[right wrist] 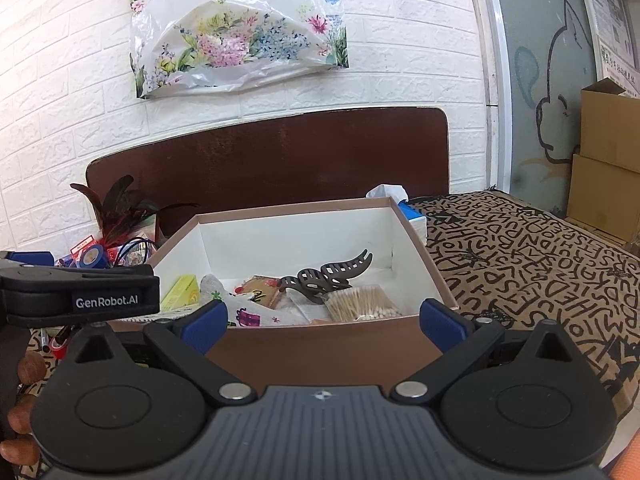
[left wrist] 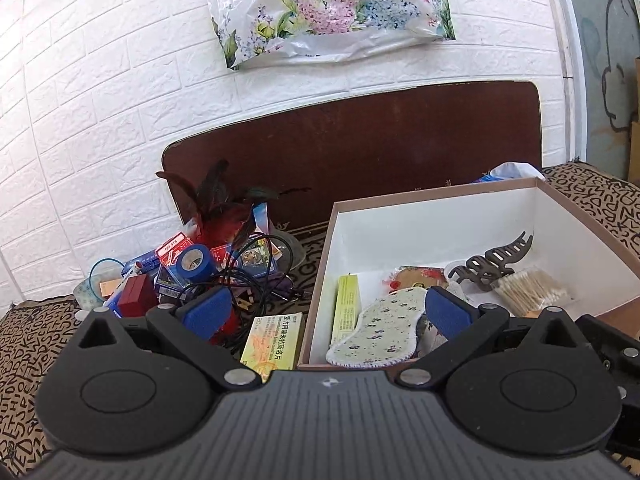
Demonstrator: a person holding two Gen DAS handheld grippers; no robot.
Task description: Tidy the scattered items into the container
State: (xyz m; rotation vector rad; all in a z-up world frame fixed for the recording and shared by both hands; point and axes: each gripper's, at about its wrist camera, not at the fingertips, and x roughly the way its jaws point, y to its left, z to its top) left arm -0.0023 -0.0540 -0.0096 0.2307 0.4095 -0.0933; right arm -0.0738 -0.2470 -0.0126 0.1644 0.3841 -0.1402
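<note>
A brown cardboard box (left wrist: 320, 276) with white inside walls sits on the patterned cloth; it also shows in the right wrist view (right wrist: 320, 344). It holds a floral insole (left wrist: 380, 328), a yellow-green carton (left wrist: 346, 308), a dark hair claw (left wrist: 492, 264) and a bag of cotton swabs (left wrist: 532, 290). Left of it lies a pile: blue tape roll (left wrist: 194, 262), red box (left wrist: 136, 300), black cable (left wrist: 252, 280), yellow medicine box (left wrist: 274, 340). My left gripper (left wrist: 324, 312) is open and empty above the box's left wall. My right gripper (right wrist: 322, 320) is open and empty before the box's near wall.
A dark brown board (left wrist: 360, 148) leans on the white brick wall behind the box. A floral plastic bag (left wrist: 328, 12) hangs above. A tissue pack (right wrist: 386, 194) sits behind the box. Cardboard cartons (right wrist: 608, 168) stand at the far right. A feather shuttlecock (left wrist: 224, 204) tops the pile.
</note>
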